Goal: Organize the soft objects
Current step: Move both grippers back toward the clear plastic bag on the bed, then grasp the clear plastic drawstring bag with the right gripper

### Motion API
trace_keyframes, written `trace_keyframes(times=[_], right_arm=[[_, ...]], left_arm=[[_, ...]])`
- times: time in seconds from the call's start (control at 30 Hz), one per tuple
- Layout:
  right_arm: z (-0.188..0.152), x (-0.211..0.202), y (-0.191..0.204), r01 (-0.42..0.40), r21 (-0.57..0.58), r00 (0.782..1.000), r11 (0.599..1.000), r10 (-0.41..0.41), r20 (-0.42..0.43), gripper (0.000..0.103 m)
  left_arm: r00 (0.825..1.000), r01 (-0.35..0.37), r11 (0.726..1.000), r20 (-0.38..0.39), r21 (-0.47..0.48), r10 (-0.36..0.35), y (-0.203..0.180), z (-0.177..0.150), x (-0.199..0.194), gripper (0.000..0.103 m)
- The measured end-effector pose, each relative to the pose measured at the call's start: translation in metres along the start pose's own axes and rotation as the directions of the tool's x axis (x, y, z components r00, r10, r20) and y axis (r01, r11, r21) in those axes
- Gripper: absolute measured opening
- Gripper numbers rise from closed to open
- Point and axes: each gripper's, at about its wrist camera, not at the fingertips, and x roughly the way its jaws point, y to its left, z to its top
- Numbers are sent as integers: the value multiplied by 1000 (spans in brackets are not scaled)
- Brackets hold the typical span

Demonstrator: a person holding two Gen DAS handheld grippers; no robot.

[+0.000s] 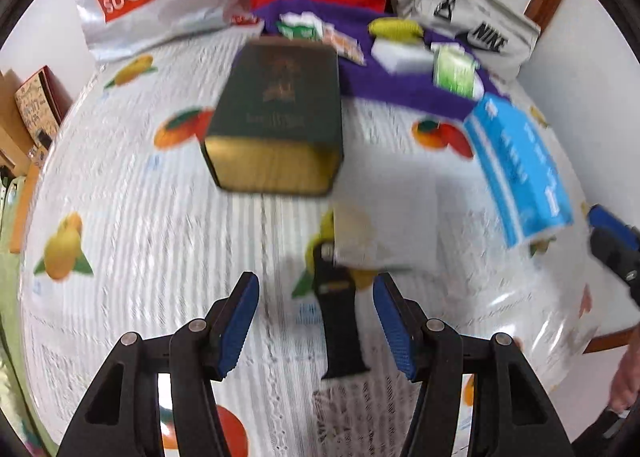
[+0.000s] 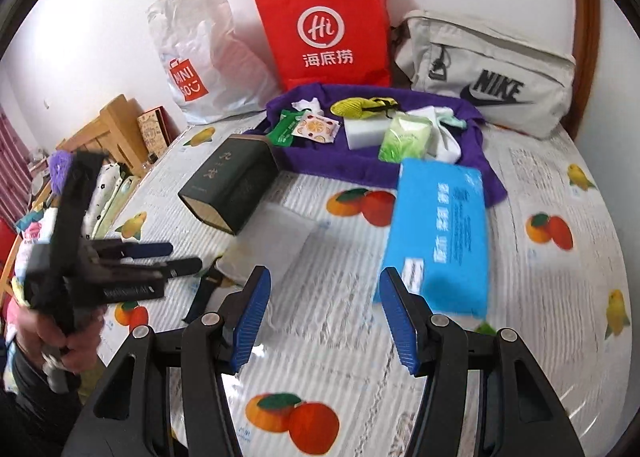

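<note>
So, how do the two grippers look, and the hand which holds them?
Both are alike. The left gripper and the right gripper each have black angular plastic linkage arms with silver round pivot pins, and two fingers faced with blue ribbed pads. In the right wrist view, a bare hand grips a black handle; small white lettering on the body is unreadable. No cables show.

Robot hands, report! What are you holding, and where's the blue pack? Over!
Left gripper and right gripper: jaws open, empty. Blue tissue pack ahead of right. Black strap below left.

A glossy plastic tablecloth (image 2: 520, 185) lies under a soft purple cloth (image 2: 328, 161), beside a matt red paper bag (image 2: 324, 25).
</note>
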Motion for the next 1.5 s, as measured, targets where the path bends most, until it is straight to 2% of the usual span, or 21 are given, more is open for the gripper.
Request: trace_keyframes(times=[0.1,0.2,0.3,0.4,0.57,0.6,0.63,0.67,0.7,0.97,1.13,1.2,1.27,1.33,1.4,1.5], right_arm=[[-9,-4,-5,-1,22,1000,1000,1,-9,56],[-17,-10,-8,16,31,1000,999,-16,-5,56],[-24,-14,-13,22,53,1000,998,-22,-3,56],[-30,-13,-18,23,74,1000,997,-22,-10,56],[-37,-9,-20,22,91,1000,996,-21,-20,56],[-38,-8,-21,18,95,1000,995,-16,-22,56],[-39,-7,-21,15,96,1000,995,-13,-26,56],[-40,-6,-21,16,97,1000,995,-13,-28,56],[-40,-6,-22,16,98,1000,995,-13,-29,56],[-42,-1,-19,-1,89,999,996,4,-37,56],[-40,3,-12,-12,74,999,997,15,-45,56],[-39,5,-8,-14,66,999,998,17,-47,56],[-36,6,-3,-24,55,998,998,27,-49,56],[-33,7,6,-35,30,998,999,36,-44,56],[-30,9,15,-43,3,998,999,43,-41,56],[-22,20,29,-70,-32,996,997,68,-53,56]], left_arm=[[999,5,1000,-37,-28,-6,0,-10,14,57],[1000,-17,1000,8,-22,17,-5,-16,14,57],[998,-52,999,21,8,51,-11,-21,17,57],[997,-77,996,28,46,76,-16,-21,18,62],[993,-105,994,58,37,103,-18,-25,16,61],[992,-111,993,62,46,108,-20,-27,15,58],[992,-107,993,69,47,104,-20,-27,13,46],[992,-104,993,75,48,100,-22,-29,11,28],[994,-87,995,75,54,83,-22,-29,10,19],[998,-12,999,57,32,10,-13,-28,8,22],[995,-73,994,77,85,67,-24,-29,10,20],[995,-67,994,79,85,60,-22,-28,9,20],[996,-49,996,84,78,43,-17,-28,6,20],[990,-98,992,112,81,89,-11,-29,-1,20],[987,-111,991,125,73,101,-2,-28,-7,20],[990,-83,996,117,42,78,18,-24,-11,20]])
